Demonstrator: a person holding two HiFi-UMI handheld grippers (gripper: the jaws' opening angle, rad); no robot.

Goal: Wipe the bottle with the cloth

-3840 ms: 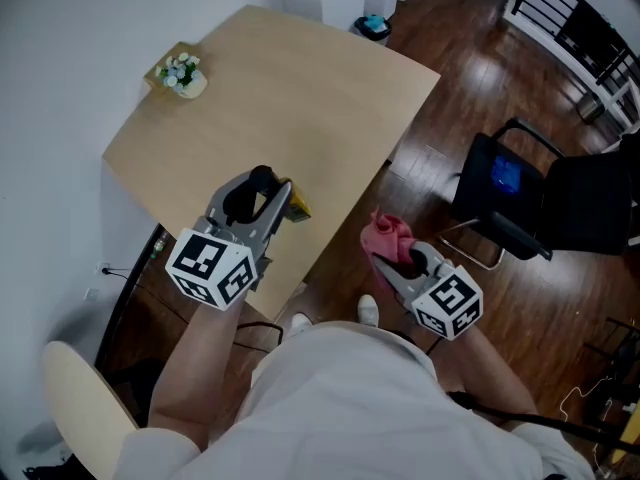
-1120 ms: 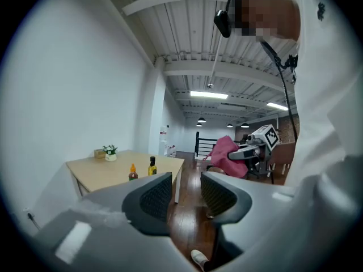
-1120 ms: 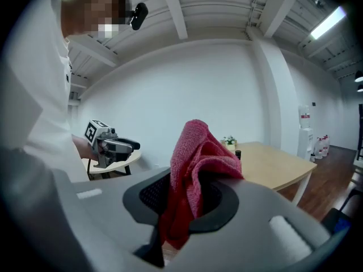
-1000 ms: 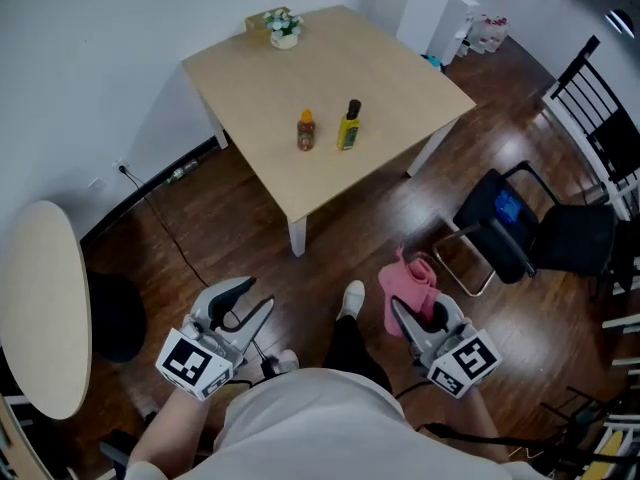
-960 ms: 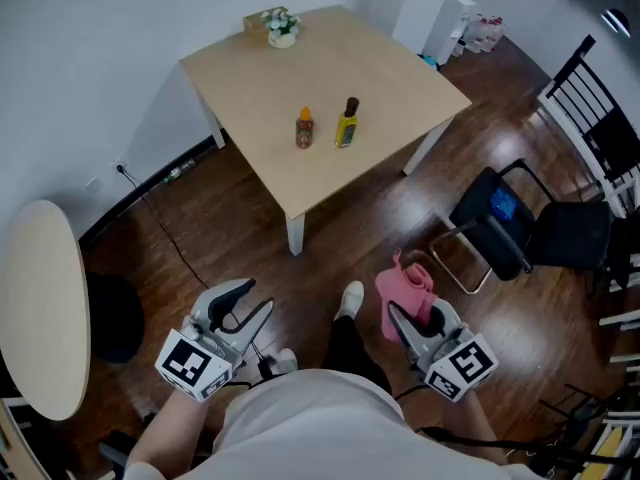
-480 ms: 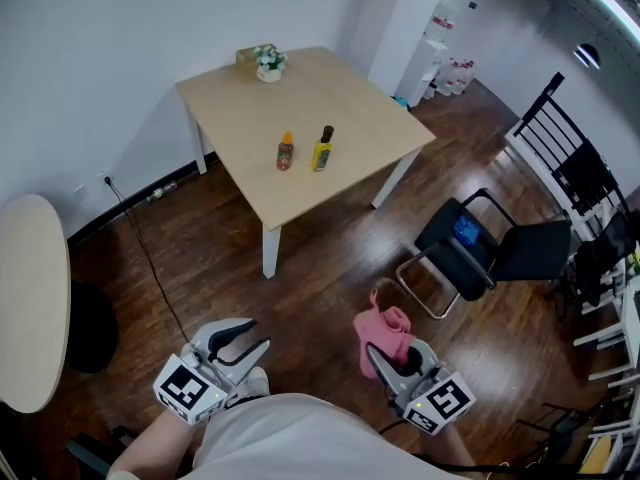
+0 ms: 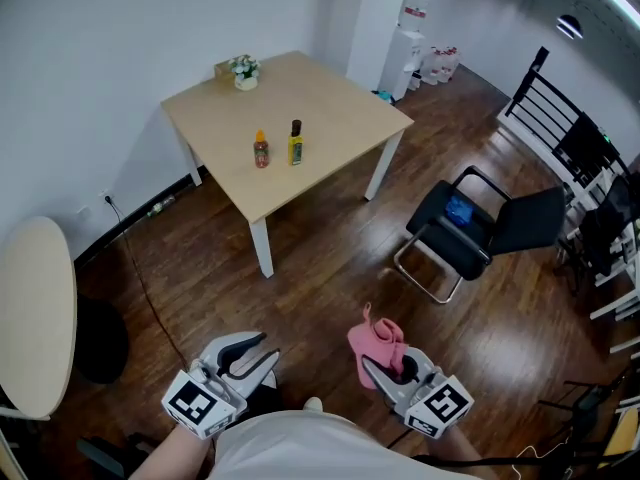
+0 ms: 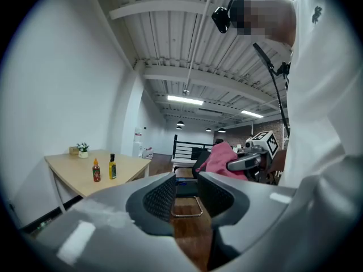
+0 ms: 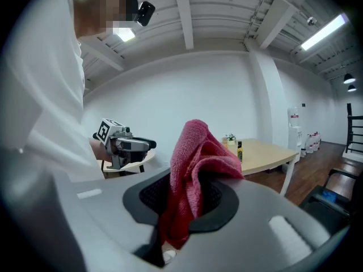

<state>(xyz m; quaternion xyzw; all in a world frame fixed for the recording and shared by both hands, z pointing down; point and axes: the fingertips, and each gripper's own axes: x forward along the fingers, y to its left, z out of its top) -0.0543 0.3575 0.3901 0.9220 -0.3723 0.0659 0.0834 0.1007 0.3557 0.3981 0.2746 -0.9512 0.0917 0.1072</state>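
Wooden table on a dark wood floor

On the table [image 7: 340, 103], an orange bottle [image 7: 260, 150] and a yellow bottle [image 7: 295, 144] stand upright just beside each other near its middle, and a potted plant [image 7: 241, 70] sits at its far corner. On the floor [image 7: 320, 268], a black chair [image 7: 470, 230] stands right of the table and a round table [image 7: 35, 313] left.
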